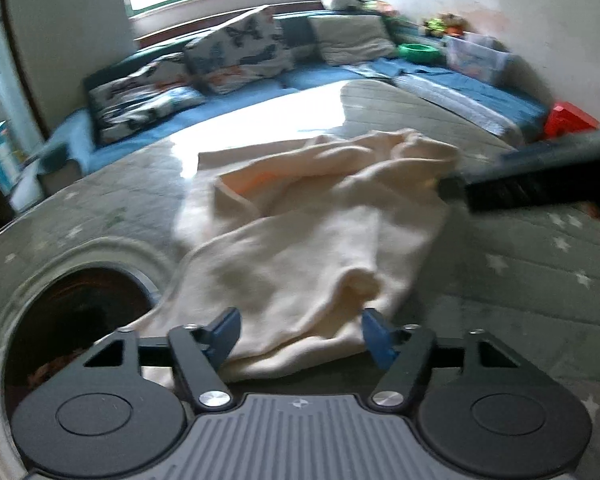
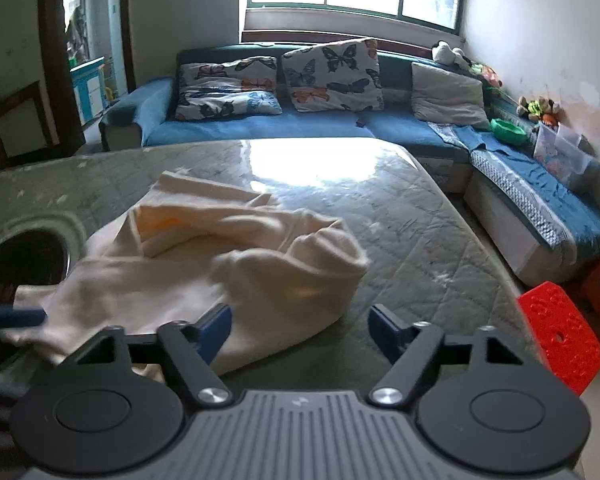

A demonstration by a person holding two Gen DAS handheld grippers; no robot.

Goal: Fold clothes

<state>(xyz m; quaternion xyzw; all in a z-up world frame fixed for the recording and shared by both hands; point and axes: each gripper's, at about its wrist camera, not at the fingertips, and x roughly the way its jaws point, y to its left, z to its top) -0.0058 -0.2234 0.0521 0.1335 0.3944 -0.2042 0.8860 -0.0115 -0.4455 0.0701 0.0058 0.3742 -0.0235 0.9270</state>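
Note:
A cream garment (image 1: 300, 232) lies crumpled on the grey-green quilted table cover (image 1: 520, 280). My left gripper (image 1: 300, 332) stands open at the garment's near hem, with the cloth lying between its blue fingers. My right gripper (image 2: 300, 332) is open too: the garment (image 2: 204, 264) reaches its left finger, and bare table shows in the rest of the gap. In the left wrist view the right gripper's dark body (image 1: 520, 184) comes in blurred from the right, beside the garment's far right folds. A blue finger (image 2: 20, 316) of the left gripper shows at the garment's left edge in the right wrist view.
A round dark hole (image 1: 80, 312) opens in the table at the near left, and the garment's hem hangs by its rim. A blue corner sofa (image 2: 260, 128) with butterfly cushions runs behind and along the right. A red stool (image 2: 556, 332) stands by the table's right edge.

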